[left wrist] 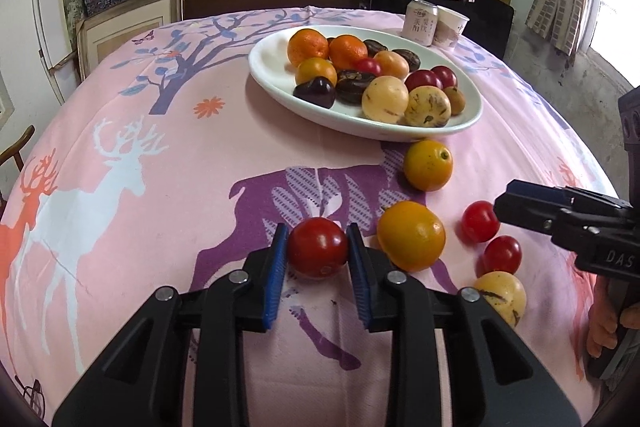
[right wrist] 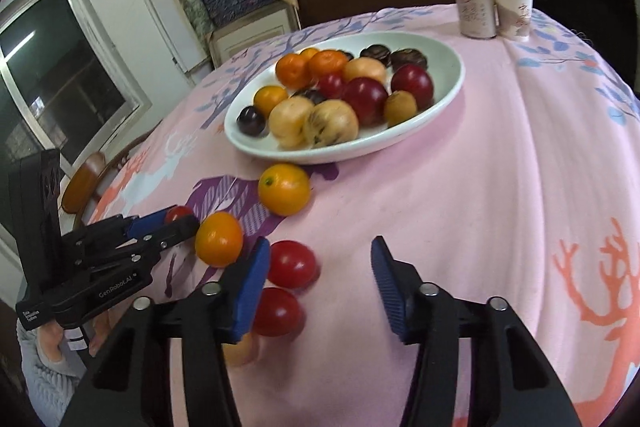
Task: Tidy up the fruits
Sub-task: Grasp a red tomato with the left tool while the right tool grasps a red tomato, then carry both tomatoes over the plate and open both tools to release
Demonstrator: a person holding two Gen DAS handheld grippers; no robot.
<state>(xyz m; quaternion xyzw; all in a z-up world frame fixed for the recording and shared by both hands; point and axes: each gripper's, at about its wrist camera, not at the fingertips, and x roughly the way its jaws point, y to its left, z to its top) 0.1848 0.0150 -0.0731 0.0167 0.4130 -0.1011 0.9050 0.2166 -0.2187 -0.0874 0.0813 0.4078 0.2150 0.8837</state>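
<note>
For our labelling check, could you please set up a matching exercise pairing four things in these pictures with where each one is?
Things:
1. tomato
2. drink can
3. dark plum
4. right gripper

Places:
A. on the white plate
B. between the left gripper's blue pads
C. open above the cloth, holding nothing
D. beside the paper cup

Pairs: 1-B, 2-D, 3-A, 4-C
</note>
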